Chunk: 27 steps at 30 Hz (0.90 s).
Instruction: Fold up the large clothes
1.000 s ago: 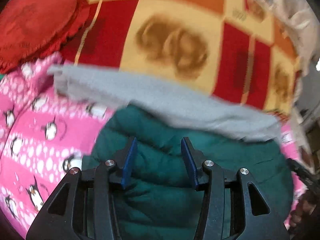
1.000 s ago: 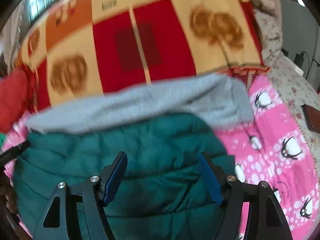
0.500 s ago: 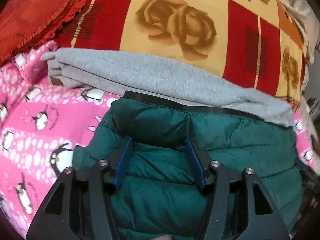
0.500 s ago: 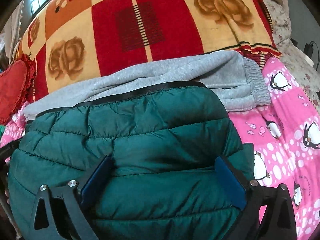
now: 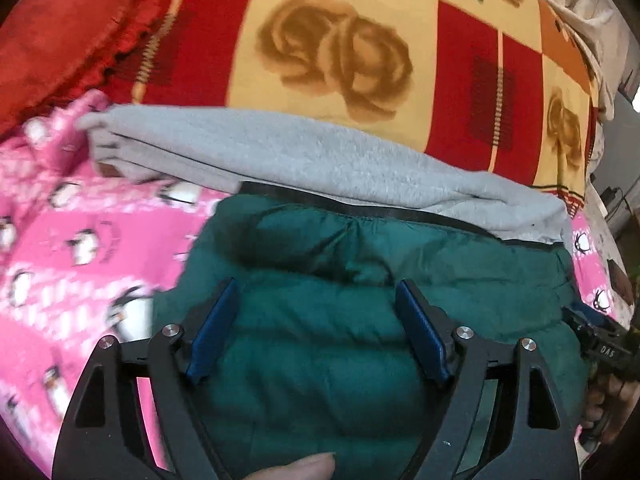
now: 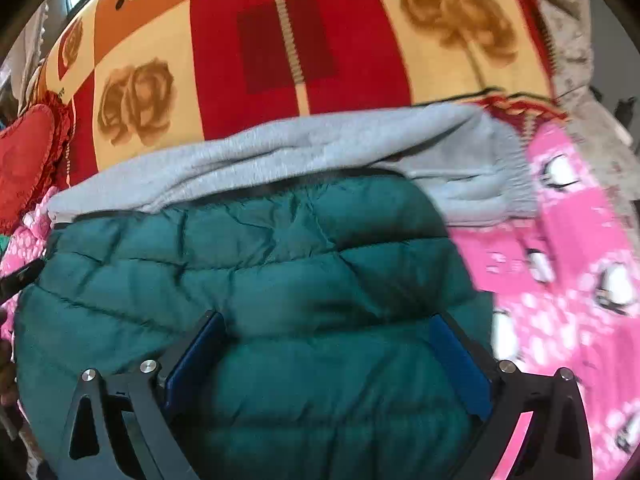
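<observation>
A dark green quilted jacket (image 5: 360,264) lies folded in a puffy bundle on the pink penguin blanket (image 5: 80,240). Its far edge rests against a folded grey sweat garment (image 5: 300,156). My left gripper (image 5: 316,286) hovers over the jacket's left part. Its jaws are opening, the fabric bulges between them, and the blue pads do not press on it. In the right wrist view my right gripper (image 6: 325,317) stands wide open over the jacket (image 6: 260,248), with the grey garment (image 6: 320,140) just beyond.
A red, yellow and orange rose blanket (image 5: 340,48) covers the bed behind the clothes. A red heart cushion (image 5: 60,32) sits at the far left. The other gripper's handle and a hand (image 5: 608,396) show at the right edge. A fingertip (image 5: 304,468) shows at the bottom.
Both grippers' jaws have spread much wider. The jacket has settled flat on the bed in front of the grey garment.
</observation>
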Each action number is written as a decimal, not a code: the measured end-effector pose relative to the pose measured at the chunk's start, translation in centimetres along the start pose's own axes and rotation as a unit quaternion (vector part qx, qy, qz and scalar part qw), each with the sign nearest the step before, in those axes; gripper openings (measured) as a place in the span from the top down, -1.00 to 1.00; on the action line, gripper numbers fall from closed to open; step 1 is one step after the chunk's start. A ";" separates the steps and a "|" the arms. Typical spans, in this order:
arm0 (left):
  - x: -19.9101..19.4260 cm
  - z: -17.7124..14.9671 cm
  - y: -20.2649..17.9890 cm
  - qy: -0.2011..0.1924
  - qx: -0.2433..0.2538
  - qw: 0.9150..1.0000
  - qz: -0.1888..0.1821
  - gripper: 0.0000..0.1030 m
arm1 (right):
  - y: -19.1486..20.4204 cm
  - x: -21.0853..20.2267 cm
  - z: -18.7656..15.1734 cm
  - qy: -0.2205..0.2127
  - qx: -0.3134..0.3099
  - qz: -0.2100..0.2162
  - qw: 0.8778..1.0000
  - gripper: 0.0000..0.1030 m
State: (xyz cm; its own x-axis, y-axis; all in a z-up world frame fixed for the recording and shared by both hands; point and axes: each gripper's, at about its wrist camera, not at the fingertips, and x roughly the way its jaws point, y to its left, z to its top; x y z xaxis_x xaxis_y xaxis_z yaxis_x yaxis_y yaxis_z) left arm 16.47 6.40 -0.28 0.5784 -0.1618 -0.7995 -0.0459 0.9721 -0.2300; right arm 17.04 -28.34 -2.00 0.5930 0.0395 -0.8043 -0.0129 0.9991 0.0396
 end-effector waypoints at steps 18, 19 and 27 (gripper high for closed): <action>-14.3 -8.2 -4.6 -0.001 0.034 0.999 0.016 -0.58 | 4.4 -18.6 -7.8 -0.091 -0.043 0.022 0.995 -0.98; -15.5 -9.0 -4.9 -0.004 0.032 0.999 0.004 -0.58 | 4.4 -19.8 -8.5 -0.095 -0.047 0.023 0.994 -0.98; -20.4 -14.1 -6.3 -0.003 0.042 0.999 0.006 -0.58 | 3.1 -24.4 -15.8 -0.087 -0.043 -0.001 0.995 -0.98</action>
State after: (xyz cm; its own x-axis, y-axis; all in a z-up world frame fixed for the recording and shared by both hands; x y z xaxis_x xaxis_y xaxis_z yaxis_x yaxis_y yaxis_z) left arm -6.49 1.13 9.63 0.5831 -0.1489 -0.7986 0.0149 0.9848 -0.1728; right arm -10.15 -26.04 8.36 0.7229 0.0428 -0.6896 -0.0763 0.9969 -0.0182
